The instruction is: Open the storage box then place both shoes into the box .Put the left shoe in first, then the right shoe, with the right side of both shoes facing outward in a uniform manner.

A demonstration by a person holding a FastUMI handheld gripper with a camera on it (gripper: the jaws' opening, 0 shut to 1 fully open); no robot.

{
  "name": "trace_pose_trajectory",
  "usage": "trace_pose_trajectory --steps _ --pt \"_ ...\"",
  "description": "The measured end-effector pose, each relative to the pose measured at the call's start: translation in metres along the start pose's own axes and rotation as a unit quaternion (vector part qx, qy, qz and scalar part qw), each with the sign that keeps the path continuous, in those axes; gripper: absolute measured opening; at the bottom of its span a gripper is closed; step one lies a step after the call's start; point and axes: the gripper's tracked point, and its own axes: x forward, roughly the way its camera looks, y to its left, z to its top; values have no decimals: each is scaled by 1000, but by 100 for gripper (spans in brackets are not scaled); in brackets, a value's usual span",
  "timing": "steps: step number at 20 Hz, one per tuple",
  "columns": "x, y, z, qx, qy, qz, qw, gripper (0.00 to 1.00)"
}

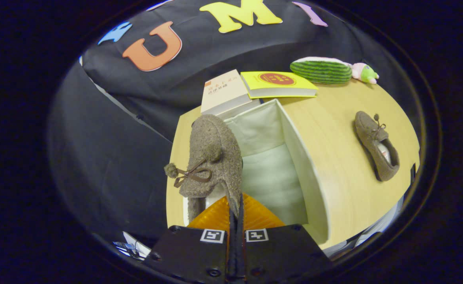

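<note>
A round pale wooden table (345, 165) stands before the draped black cloth booth wall (109, 130), evenly lit from above.

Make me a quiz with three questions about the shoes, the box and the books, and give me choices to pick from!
1. Where is the shoe that the gripper holds?
A. over the open storage box
B. on top of the books
C. beside the plush toy

2. How many books lie beyond the box?
A. one
B. two
C. four

3. What is the other shoe doing?
A. hanging from the gripper
B. lying on the table, apart from the box
C. sitting inside the box

Answers:
1 A: the gripped shoe hangs at the box's near edge, over its pale lining.
2 B: a cream book and a yellow book lie side by side.
3 B: it rests on the bare wood with nothing touching it.
</note>
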Motion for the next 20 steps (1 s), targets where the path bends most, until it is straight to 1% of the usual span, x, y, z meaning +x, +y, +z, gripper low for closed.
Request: trace_pose_trajectory --steps 5,6,8,9,11,13,14,18,20 --pt "18 -5 -10 1 15 1 1000 6" --pt "20 -4 -9 4 16 7 1000 6" --pt "19 0 -10 -11 27 27 999 10" --pt "13 -1 -9 -24 28 33 999 18" --pt "0 1 -1 -58 18 53 997 60" --pt "-29 -17 12 -93 -7 29 995 100" --pt "-41 -26 15 -105 -14 16 994 100" --pt "-80 -55 25 -115 -16 -5 993 100" --pt "-96 -76 33 -128 -19 -25 991 100"
